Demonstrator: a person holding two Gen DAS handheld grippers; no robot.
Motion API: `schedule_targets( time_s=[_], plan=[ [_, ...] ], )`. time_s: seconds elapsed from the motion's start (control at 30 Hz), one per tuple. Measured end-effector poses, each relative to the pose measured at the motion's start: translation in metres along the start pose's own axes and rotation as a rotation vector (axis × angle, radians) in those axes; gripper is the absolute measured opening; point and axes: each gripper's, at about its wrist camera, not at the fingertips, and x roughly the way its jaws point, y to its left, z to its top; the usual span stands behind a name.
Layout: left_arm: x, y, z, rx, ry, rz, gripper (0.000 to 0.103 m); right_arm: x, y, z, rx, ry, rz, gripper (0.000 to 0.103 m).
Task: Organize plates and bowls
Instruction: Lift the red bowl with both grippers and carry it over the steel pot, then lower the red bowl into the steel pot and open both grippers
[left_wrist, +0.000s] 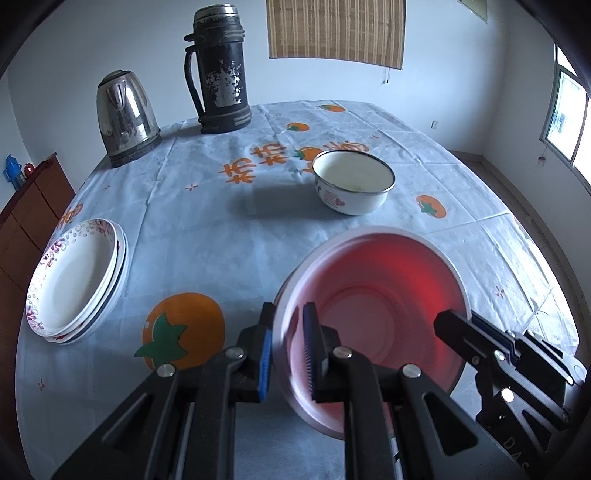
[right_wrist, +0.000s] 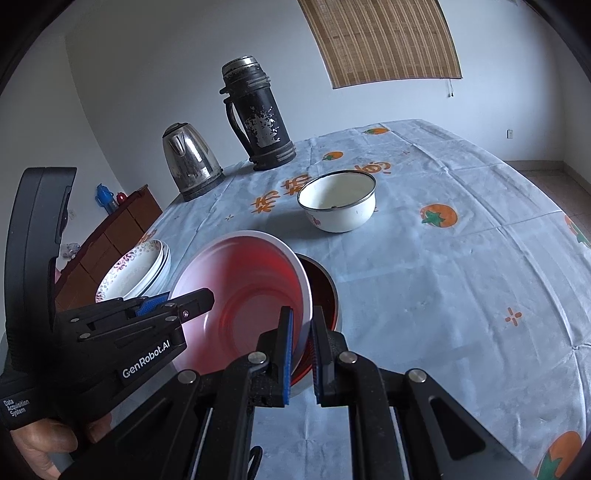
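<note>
Both grippers hold one red bowl (left_wrist: 369, 295) with a pale rim, tilted just above the table. My left gripper (left_wrist: 290, 350) is shut on the bowl's left rim, one blue pad outside and one inside. My right gripper (right_wrist: 303, 354) is shut on the opposite rim; it also shows at the right of the left wrist view (left_wrist: 463, 321). Under the red bowl (right_wrist: 243, 288) a dark bowl (right_wrist: 325, 291) peeks out, mostly hidden. A white enamel bowl (left_wrist: 352, 181) (right_wrist: 338, 201) stands farther back. A stack of flower-edged plates (left_wrist: 74, 280) (right_wrist: 136, 269) lies at the left.
A steel kettle (left_wrist: 125, 118) (right_wrist: 190, 166) and a worn black thermos (left_wrist: 219, 70) (right_wrist: 258, 118) stand at the back left of the tablecloth (left_wrist: 207, 229). A wooden cabinet (left_wrist: 29, 206) is beyond the table's left edge. A person's hand (right_wrist: 37, 450) holds the left gripper (right_wrist: 184, 301).
</note>
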Motion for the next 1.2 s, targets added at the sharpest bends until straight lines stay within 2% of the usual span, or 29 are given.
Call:
schedule_targets(
  time_s=[0.47,0.67,0.8,0.9,1.2],
  plan=[
    [0.003,-0.003,0.002,0.019,-0.018,0.044,0.013,0.004,-0.001,-0.001,-0.007,0.01,0.003,0.01],
    [0.001,0.0,0.004,0.013,-0.032,0.047,0.019,0.003,0.0,0.001,-0.009,0.005,0.007,0.011],
    [-0.007,0.007,0.008,-0.006,-0.076,0.062,0.041,0.002,-0.002,0.004,-0.001,0.005,0.018,0.011],
    [-0.012,0.01,0.01,-0.01,-0.1,0.071,0.049,-0.001,-0.005,0.006,0.009,-0.005,0.024,0.012],
    [-0.009,0.017,0.011,-0.044,-0.096,0.061,0.049,-0.007,-0.014,0.008,0.046,-0.03,0.032,0.012]
  ],
)
